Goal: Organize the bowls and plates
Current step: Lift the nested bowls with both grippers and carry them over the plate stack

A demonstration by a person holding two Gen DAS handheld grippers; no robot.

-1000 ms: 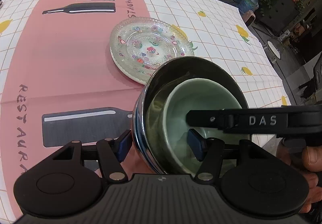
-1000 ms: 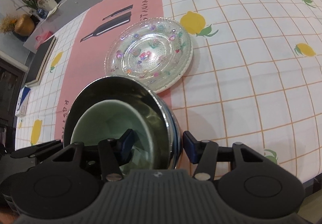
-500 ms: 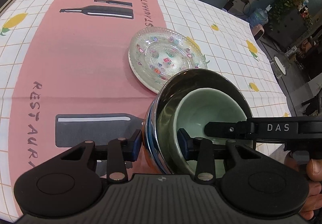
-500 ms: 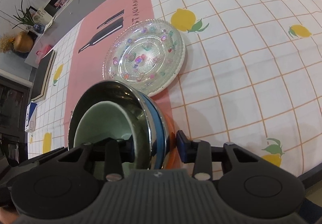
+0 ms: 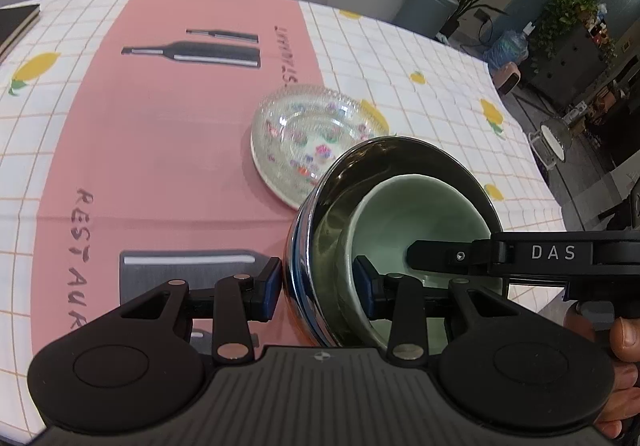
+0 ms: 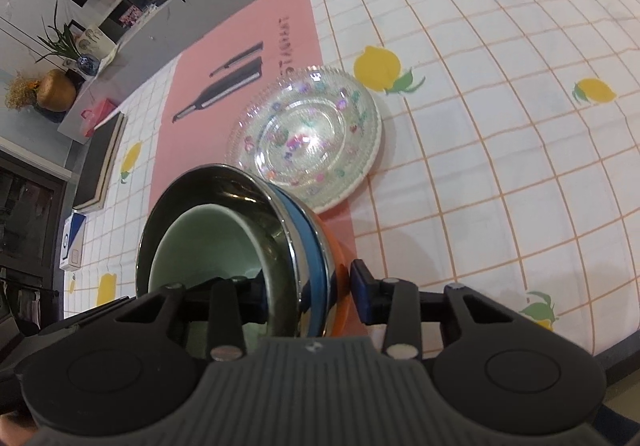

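Lifting the nested bowls looks like the step in hand: the left tool [image 5: 316,288] pinches the near-left wall of the bowl stack [image 5: 394,230], one pad outside the steel rim and one inside against the pale green bowl [image 5: 416,217]. The right tool [image 6: 308,292] pinches the opposite wall, its jaws having just closed onto it. In the right wrist view a blue band and an orange bowl [image 6: 340,278] show beneath the steel bowl [image 6: 240,185], so several bowls are nested, the whole stack tilted and seemingly clear of the tabletop [image 5: 140,149].

The glass plate [image 5: 316,137] with coloured flecks lies flat at about twelve o'clock from the stack, just beyond it, seemingly on a white plate. The next move probably calls for carrying the stack forward level and lowering it centred on that plate, both grips holding evenly so the inner bowl does not slide.

A dark book [image 6: 100,161] lies at ten o'clock, well apart. Nothing blocks the path.
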